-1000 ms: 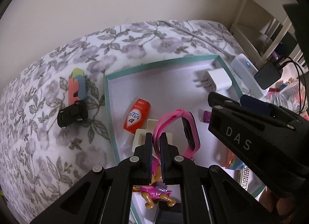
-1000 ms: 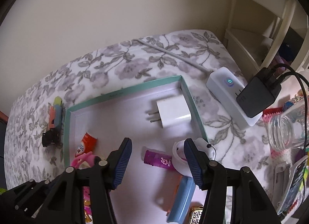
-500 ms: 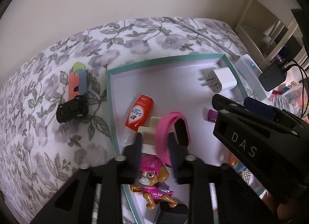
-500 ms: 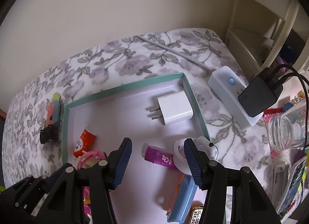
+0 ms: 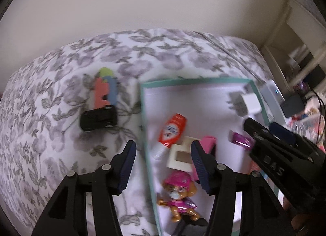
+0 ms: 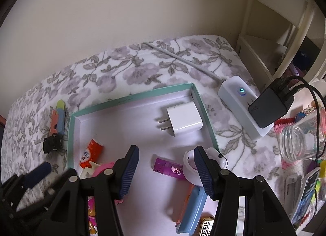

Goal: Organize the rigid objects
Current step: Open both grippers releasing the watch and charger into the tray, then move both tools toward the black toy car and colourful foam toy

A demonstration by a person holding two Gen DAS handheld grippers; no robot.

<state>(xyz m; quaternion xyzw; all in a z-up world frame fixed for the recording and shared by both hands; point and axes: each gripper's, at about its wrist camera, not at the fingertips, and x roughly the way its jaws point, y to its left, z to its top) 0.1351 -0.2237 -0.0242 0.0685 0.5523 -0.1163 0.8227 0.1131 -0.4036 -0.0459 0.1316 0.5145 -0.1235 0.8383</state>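
Only L cam shows the pup figure (image 5: 179, 197). Orange tube (image 5: 172, 132): long axis near-far, cap near. Your L tongs (image 5: 163, 166) opening, empty; R tongs (image 6: 166, 172) half-open, empty.

Our two handheld grippers are matte black plastic frames with triangular cut-outs and silver screw heads at the joints. The left gripper (image 5: 162, 164) carries long fingers faced with ribbed dark-blue pads (image 5: 127, 166). The right gripper (image 6: 166, 169) is built the same, and white "DAS" lettering marks its side where it shows in the left wrist view.
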